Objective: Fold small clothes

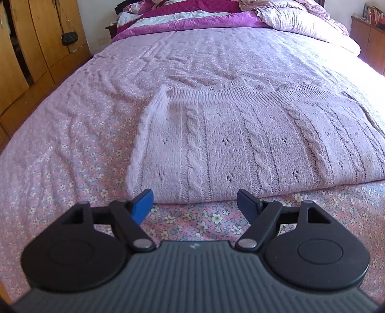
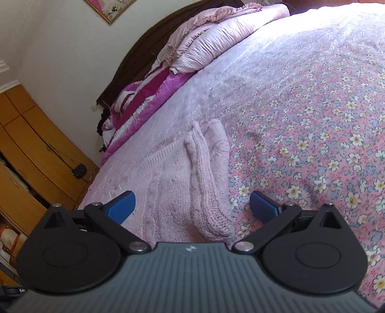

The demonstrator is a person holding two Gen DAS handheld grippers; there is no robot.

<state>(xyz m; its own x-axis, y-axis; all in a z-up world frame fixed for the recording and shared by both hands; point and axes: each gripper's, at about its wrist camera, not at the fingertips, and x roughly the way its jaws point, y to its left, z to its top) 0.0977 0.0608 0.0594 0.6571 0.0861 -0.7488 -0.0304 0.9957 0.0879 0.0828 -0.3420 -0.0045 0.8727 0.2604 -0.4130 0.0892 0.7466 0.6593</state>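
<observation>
Pink cable-knit sweater (image 1: 252,144) lies flat on the bed, on a floral bedspread (image 1: 72,149), folded into a rough rectangle. Left gripper (image 1: 195,207) released: blue pads wide apart, nothing between them, only bedspread showing in the gap. Sweater's near folded edge sits just ahead of its fingertips; left pad (image 1: 142,207) overlaps the sweater's near-left corner in view, contact cannot be told. Sweater's ribbed hem runs along the far side, well ahead of that gripper.

Right gripper (image 2: 192,207) also released, jaws spread, nothing clamped. View is rolled, bed slants across it. Folded sleeve (image 2: 211,183) of the sweater lies in the gap ahead, cuff end closest to the gripper body, between the two pads but not pressed by either. Sweater body extends ahead-left of that gripper; bare bedspread ahead-right.

Far ahead of both grippers: bunched magenta-and-white quilt (image 1: 187,16) and a pale pink pillow (image 2: 216,41) at the head of the bed. Wooden wardrobe (image 1: 28,48) far left of the left gripper, small black bag (image 1: 69,38) hanging on it.
</observation>
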